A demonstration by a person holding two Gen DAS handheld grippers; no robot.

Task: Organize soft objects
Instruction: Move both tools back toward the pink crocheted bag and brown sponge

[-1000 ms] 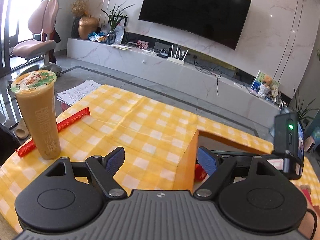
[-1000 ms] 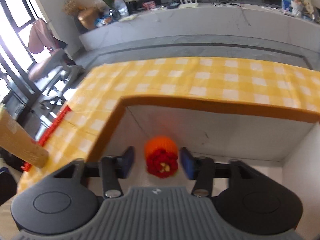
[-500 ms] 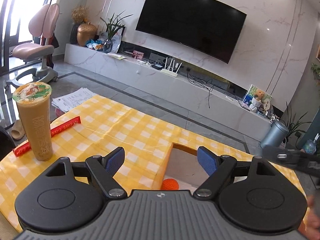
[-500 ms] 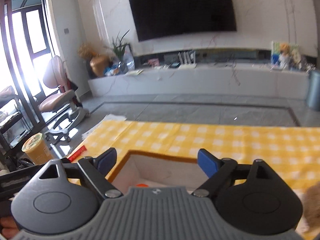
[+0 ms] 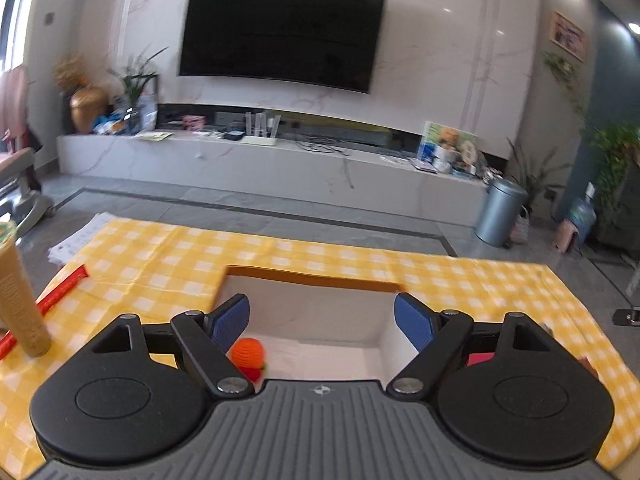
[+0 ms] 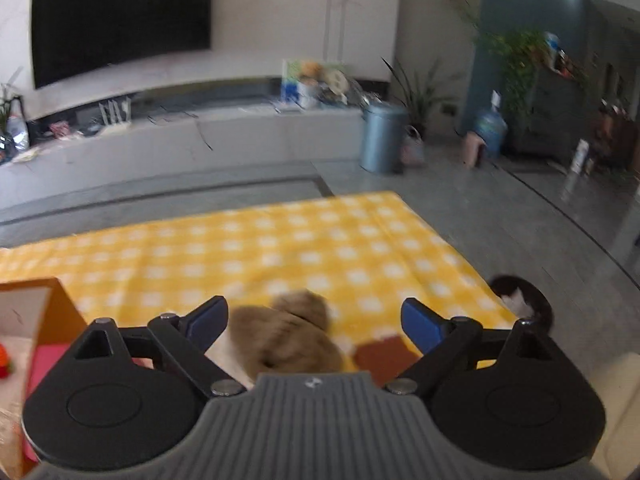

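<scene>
Looking along the left gripper (image 5: 322,316): jaws spread wide, nothing between the 2 blue pads (image 5: 231,317). Just ahead and below, an open cardboard box (image 5: 316,280) on the yellow checked tablecloth (image 5: 160,256); inside it, close under the left pad, an orange knitted toy (image 5: 248,354). Far left, a tall drink cup (image 5: 20,300) beside a red strip (image 5: 60,290).

Looking along the right gripper (image 6: 314,320): jaws likewise spread, empty. Between them, lower down on the cloth, a blurred brown plush toy (image 6: 286,336); just right of it, a brown flat piece (image 6: 386,356). At far left, the box corner, orange toy inside.
</scene>
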